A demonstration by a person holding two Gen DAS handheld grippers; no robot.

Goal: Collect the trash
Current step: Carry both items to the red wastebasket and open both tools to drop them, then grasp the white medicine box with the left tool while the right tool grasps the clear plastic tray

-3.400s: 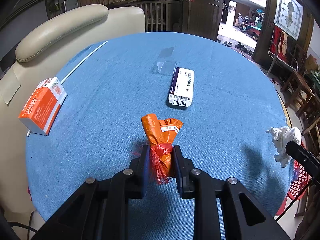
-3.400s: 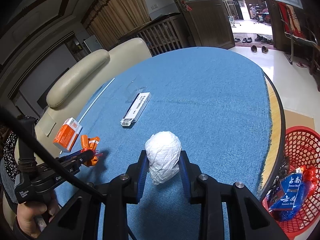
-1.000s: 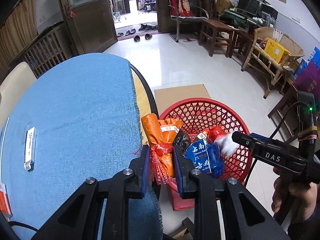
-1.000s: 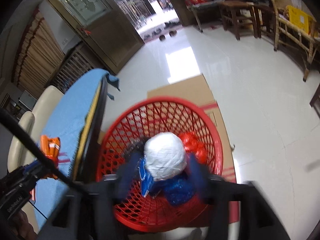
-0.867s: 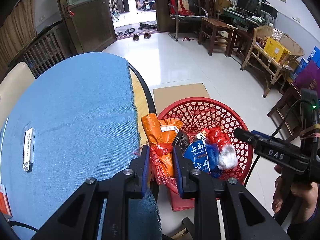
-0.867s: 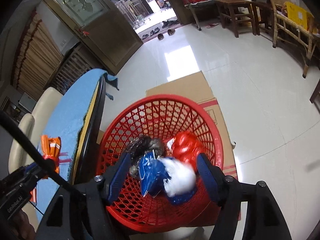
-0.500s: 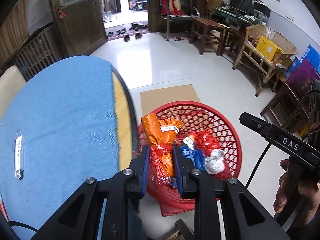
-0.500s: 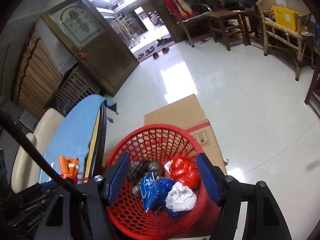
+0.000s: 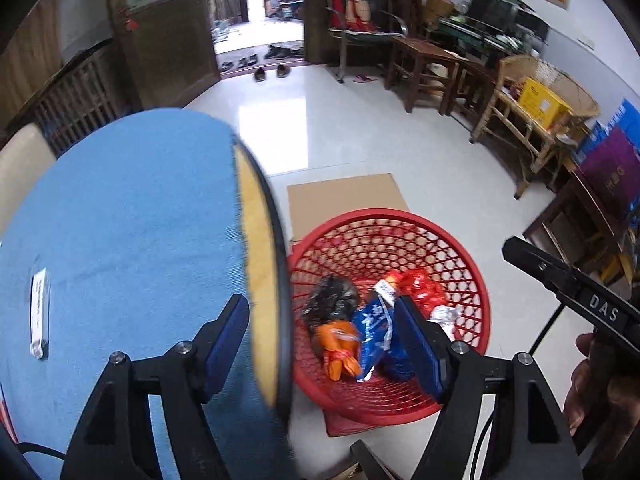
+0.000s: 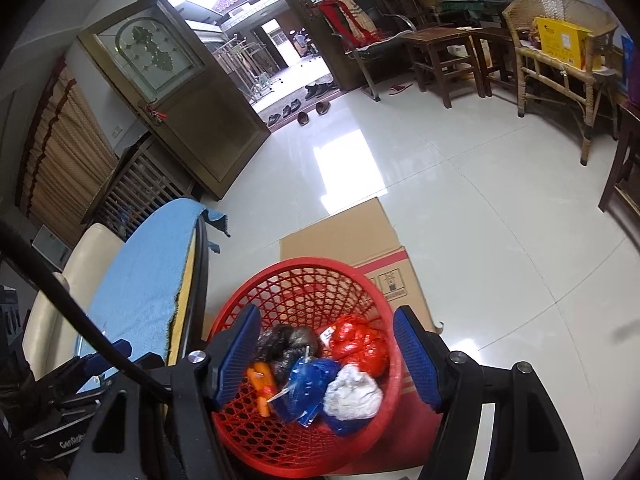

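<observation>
Orange packet [image 9: 338, 344]: lies in the red basket [image 9: 476, 280], among the other trash
Basket: sits on the floor just beside the table [image 9: 120, 220], so trash can drop straight in
Left gripper [image 9: 324, 344]: over the basket, jaws opening, nothing between them
Right gripper [image 10: 326, 354]: wide, holds nothing, above the white paper ball [image 10: 352, 396]
Hard to see: white box [image 9: 39, 312] on the table is blurry; basket bottom hidden under trash

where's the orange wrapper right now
The orange wrapper lies in the red basket on the floor, on its table-facing side, beside the blue packet and black bag.
</observation>
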